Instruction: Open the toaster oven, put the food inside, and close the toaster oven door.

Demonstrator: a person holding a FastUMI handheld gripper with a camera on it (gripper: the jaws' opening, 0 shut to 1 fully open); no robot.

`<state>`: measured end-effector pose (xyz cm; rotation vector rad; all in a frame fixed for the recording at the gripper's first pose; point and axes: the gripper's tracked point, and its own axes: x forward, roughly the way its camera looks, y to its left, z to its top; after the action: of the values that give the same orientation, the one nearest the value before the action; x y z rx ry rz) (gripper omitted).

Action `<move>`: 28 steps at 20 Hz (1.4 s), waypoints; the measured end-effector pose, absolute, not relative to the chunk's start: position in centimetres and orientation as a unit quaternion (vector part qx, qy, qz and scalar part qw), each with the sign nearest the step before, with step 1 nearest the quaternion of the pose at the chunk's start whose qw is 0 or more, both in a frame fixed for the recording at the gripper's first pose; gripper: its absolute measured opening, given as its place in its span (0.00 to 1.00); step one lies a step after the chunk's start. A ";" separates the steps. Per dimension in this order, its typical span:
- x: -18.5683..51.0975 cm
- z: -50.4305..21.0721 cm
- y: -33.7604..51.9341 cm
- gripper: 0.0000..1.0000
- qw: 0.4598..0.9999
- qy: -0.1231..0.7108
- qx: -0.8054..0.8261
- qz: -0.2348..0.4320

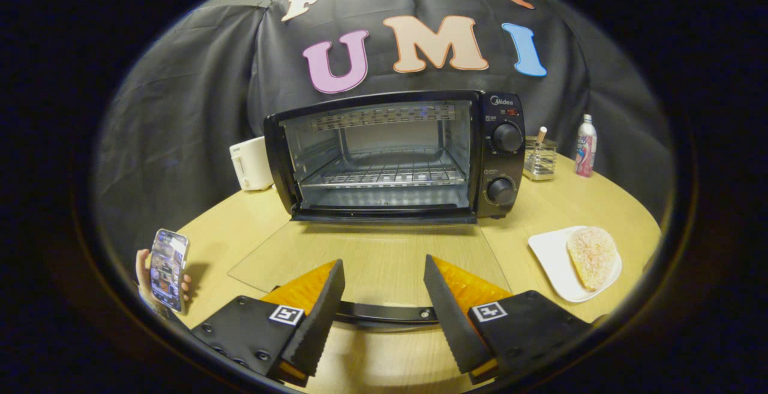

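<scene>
Ahead, toaster oven (396, 157) door down beyond spread, empty gripper (384, 274); bread (593, 256) off right.

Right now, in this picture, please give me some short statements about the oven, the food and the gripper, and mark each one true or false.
1. The toaster oven door is open, lying flat on the table. True.
2. The food is on the rack inside the oven. False: it lies on a white plate, to the right of the door.
3. The gripper is open and holds nothing. True.
4. The wire rack has a tray of food on it. False: the rack is bare.
5. A hand holds a phone. True.
</scene>
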<state>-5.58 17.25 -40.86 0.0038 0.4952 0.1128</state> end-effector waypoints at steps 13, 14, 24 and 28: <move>-6.1 -36.3 2.9 0.86 0.977 0.200 0.029 -0.070; -6.2 -36.3 1.0 0.86 0.975 0.207 0.025 -0.083; -5.0 -38.8 -7.7 0.86 0.951 0.272 0.005 -0.144; -5.2 -40.1 -8.7 0.87 0.943 0.294 -0.036 -0.150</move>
<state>-5.18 -8.67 -40.12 -0.0732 0.6004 -0.3057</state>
